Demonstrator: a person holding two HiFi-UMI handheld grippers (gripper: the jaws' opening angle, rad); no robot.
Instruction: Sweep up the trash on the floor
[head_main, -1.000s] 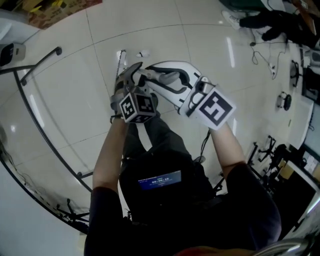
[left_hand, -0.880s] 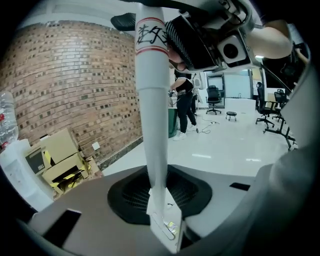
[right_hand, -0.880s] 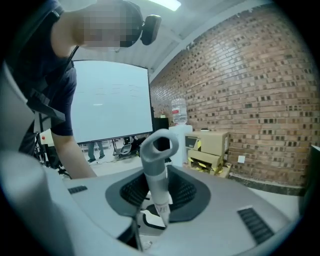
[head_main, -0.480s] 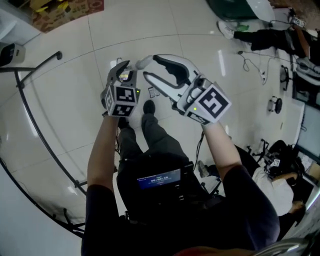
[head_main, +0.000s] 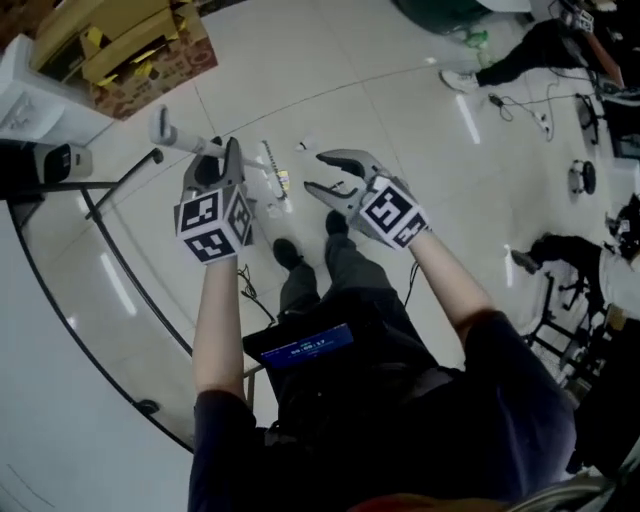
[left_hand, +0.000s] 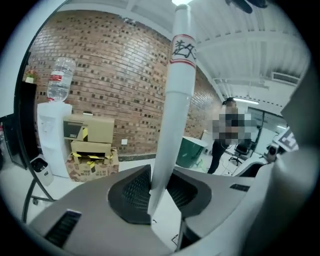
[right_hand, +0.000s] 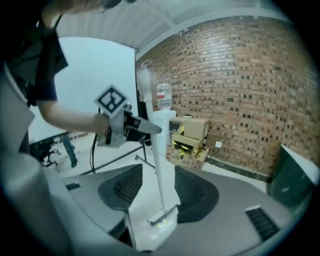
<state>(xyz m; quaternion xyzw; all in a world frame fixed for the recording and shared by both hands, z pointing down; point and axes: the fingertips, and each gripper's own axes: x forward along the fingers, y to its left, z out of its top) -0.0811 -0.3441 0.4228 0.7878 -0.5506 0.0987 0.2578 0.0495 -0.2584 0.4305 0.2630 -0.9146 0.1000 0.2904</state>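
Nearest us, the left hand-held gripper (head_main: 225, 155) is clenched on the white broom handle (left_hand: 175, 100); the right hand-held gripper (head_main: 318, 172), its jaws just opened, stands released with nothing between them. Held one-sided, the long handle could, we judge, twist or swing into the black rail (head_main: 120, 175). Beyond, the broom head (head_main: 272, 170) is at the floor (head_main: 400, 110), touching or lifted we cannot tell, beside a pale scrap of trash (head_main: 303, 147) too small to identify

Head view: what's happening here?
A person holds a hand-held gripper in each hand. The left hand-held gripper is shut on a white broom handle. The right hand-held gripper has just been opening its jaws, which stand wide, gripping nothing; the broom's lower end shows between them.
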